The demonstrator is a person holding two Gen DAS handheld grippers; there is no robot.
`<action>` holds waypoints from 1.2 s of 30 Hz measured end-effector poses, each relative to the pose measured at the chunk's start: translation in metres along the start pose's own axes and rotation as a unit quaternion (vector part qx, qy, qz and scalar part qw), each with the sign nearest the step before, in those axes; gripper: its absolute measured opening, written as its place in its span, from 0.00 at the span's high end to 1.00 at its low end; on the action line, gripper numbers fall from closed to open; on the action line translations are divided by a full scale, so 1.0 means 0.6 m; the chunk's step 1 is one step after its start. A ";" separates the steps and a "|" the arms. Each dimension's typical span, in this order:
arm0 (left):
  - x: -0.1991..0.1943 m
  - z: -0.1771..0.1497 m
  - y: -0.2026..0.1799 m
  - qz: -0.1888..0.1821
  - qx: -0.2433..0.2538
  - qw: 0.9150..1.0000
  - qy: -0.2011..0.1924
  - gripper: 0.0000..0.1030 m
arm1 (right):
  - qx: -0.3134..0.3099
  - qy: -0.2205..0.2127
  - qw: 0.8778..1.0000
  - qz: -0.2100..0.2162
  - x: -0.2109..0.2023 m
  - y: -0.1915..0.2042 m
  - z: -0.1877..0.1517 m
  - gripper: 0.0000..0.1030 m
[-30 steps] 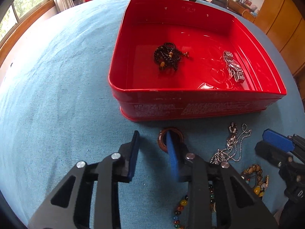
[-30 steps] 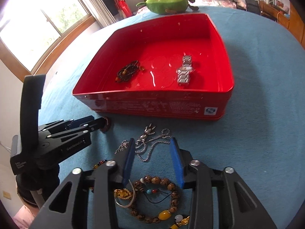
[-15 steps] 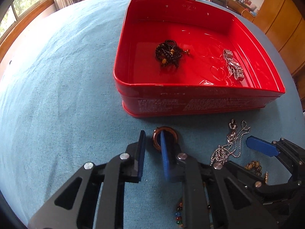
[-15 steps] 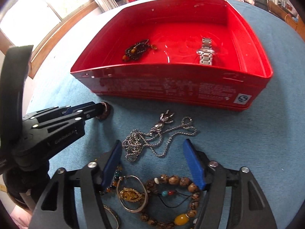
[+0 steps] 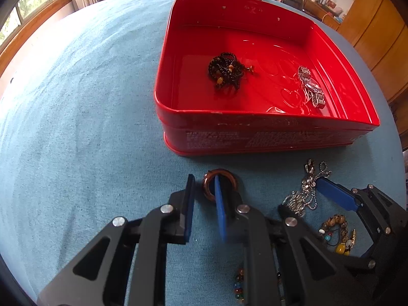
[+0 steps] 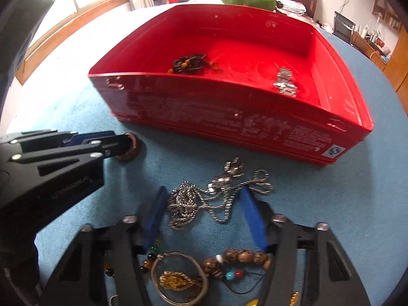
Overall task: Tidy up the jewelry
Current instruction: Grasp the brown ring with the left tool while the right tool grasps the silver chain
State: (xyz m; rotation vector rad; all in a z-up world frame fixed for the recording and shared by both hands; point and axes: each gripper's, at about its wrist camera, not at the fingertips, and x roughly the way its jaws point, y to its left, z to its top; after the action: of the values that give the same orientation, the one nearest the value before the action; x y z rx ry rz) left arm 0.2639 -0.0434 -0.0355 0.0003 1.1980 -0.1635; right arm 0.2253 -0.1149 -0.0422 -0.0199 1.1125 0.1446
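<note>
Between left gripper (image 5: 204,196) pads, brown ring's (image 5: 220,185) rim, right gripper (image 6: 204,214) straddling silver chain (image 6: 204,199)

Red tin tray (image 5: 267,127) open-topped, on blue cloth. Inside: black bead bracelet (image 5: 225,72) with amber beads, bunched, left of centre; silver link watch (image 5: 311,86) toward right. On cloth before tray: brown ring (image 5: 230,178) lying flat near front wall; silver chain necklace (image 6: 204,199) heaped and tangled, pendant end toward tray; wooden bead bracelet (image 6: 239,257) with turquoise and red beads; silver bangle (image 6: 178,278) ringing gold pendant (image 6: 176,281); multicoloured bead strand (image 5: 238,285) partly hidden.
</note>
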 end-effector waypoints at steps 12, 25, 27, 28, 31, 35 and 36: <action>0.001 0.000 -0.002 -0.008 0.003 1.000 -0.001 0.91 | 0.069 0.001 0.996 0.062 -0.017 -0.089 0.014 0.83; -0.020 -0.005 0.009 -0.024 -0.002 1.000 -0.020 0.92 | 0.080 -0.029 0.992 0.097 -0.068 -0.107 0.009 0.83; -0.029 -0.007 0.011 -0.027 -0.001 0.999 -0.026 0.92 | 0.081 -0.033 0.991 0.099 -0.068 -0.107 0.010 0.83; -0.032 -0.007 0.011 -0.028 -0.001 0.999 -0.027 0.92 | 0.081 -0.035 0.991 0.099 -0.066 -0.104 0.013 0.84; -0.043 -0.009 0.008 -0.031 0.002 0.999 -0.031 0.92 | 0.078 -0.042 0.991 0.100 -0.075 -0.103 0.013 0.84; -0.051 -0.010 0.004 -0.035 0.008 0.999 -0.036 0.92 | 0.076 -0.046 0.991 0.100 -0.078 -0.102 0.013 0.85; -0.052 -0.011 0.004 -0.037 0.009 0.999 -0.036 0.92 | 0.077 -0.047 0.991 0.101 -0.080 -0.104 0.011 0.85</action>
State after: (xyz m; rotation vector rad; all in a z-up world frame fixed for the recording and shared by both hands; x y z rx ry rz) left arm 0.2472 -0.0367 -0.0090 -0.0341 1.1259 -0.2364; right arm 0.2185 -0.1809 0.0001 0.2366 1.0281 0.2373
